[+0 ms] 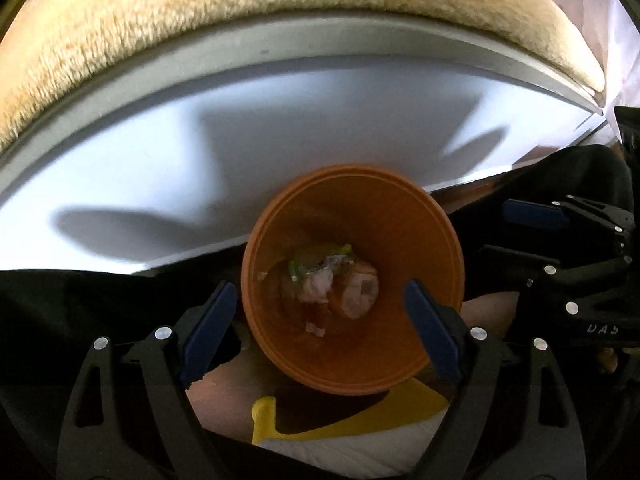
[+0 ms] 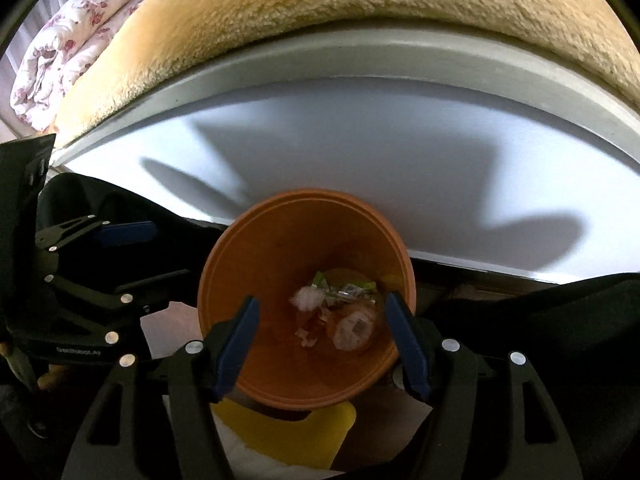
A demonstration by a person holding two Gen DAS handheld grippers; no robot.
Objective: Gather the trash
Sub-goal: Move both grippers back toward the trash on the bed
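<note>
An orange waste bin (image 1: 384, 216) stands on the floor below both grippers, and it also shows in the right wrist view (image 2: 280, 248). Crumpled white paper, a green-printed wrapper and other scraps (image 1: 332, 280) lie at its bottom, also seen from the right wrist (image 2: 340, 312). My left gripper (image 1: 320, 316) is open and empty above the bin's mouth. My right gripper (image 2: 320, 328) is open and empty above the bin too. Each gripper shows at the side of the other's view: the right one (image 1: 560, 240) and the left one (image 2: 100, 256).
A white bed frame side (image 1: 280, 120) rises behind the bin, topped by a fluffy cream blanket (image 1: 240, 20). A floral quilt (image 2: 68, 44) lies at far left. A yellow object (image 1: 360, 412) lies on white paper under the bin's near side. Dark fabric (image 1: 60, 312) flanks the bin.
</note>
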